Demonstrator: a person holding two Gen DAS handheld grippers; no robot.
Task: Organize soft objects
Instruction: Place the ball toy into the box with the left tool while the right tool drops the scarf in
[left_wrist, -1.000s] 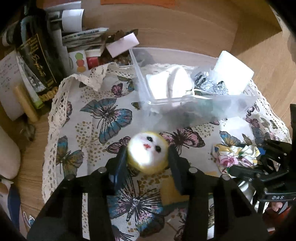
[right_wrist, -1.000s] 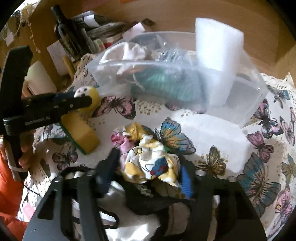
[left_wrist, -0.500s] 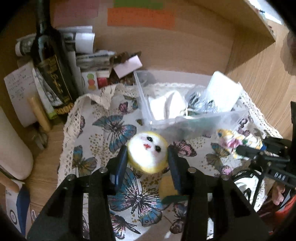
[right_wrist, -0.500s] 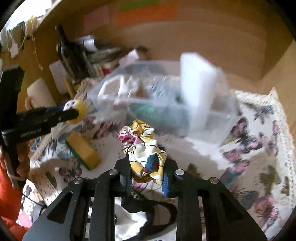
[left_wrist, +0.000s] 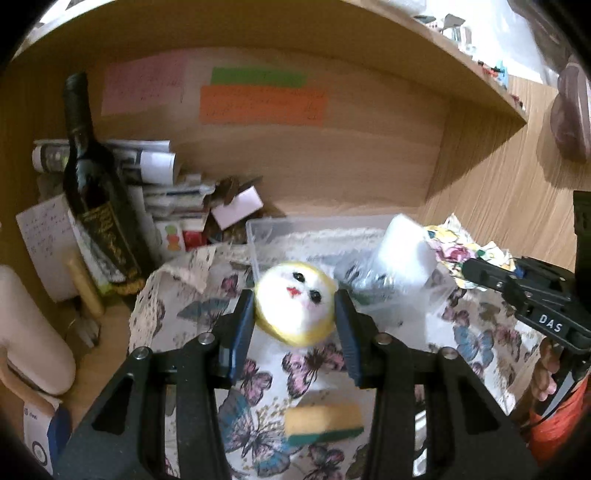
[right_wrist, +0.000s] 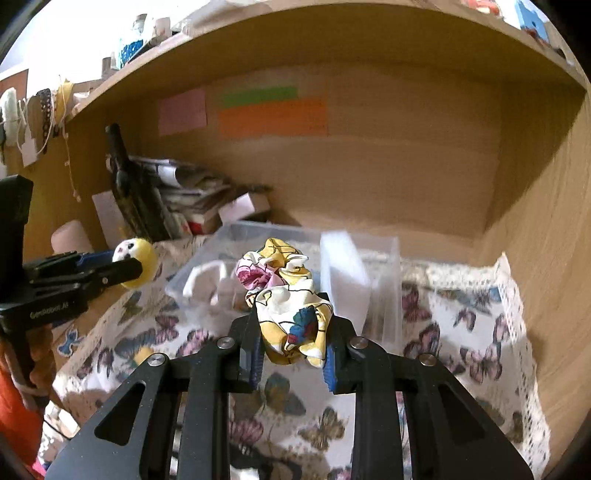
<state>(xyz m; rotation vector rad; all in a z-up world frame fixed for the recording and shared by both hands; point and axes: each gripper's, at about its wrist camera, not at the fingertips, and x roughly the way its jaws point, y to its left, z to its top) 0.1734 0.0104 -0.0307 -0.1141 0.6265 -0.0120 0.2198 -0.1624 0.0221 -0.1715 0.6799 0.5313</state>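
Above butterfly cloth (right_wrist: 461, 332), tongs (left_wrist: 294, 314) (right_wrist: 291, 332) clamp toy (left_wrist: 295, 308), scrunchie (right_wrist: 288, 295).

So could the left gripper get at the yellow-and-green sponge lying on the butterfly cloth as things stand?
Probably not: the left gripper is shut on the round yellow-and-white plush face, so its jaws are occupied. The yellow-and-green sponge lies uncovered on the butterfly cloth just below it.
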